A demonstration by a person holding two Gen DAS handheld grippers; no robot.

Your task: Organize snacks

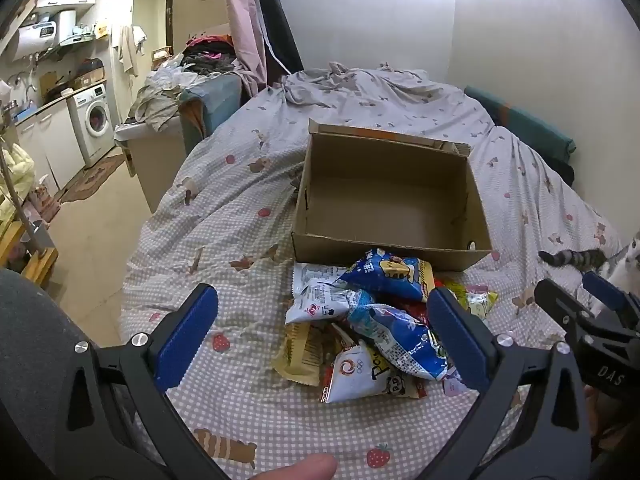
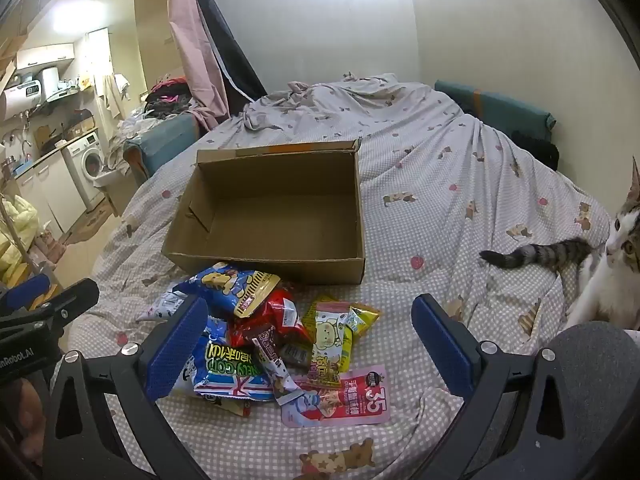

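Lying in a loose heap on the checked bedsheet (image 2: 420, 216), just in front of the empty cardboard box (image 2: 276, 208), are the snack packets (image 2: 280, 340): blue, red, yellow and one flat pink sachet (image 2: 340, 400). Lower packets are sitting partly buried (labels hard to read). A tabby-and-white cat (image 2: 616, 264) is being cut off at the frame edge. The left gripper (image 1: 324, 336) and right gripper (image 2: 308, 344) are both hovering spread wide, gripping nothing.

Cat (image 2: 612, 264) at the right edge of the bed (image 2: 440, 184), tail lying on the checked sheet. Washing machine (image 1: 94, 120) and clothes pile (image 1: 208, 54) far left.
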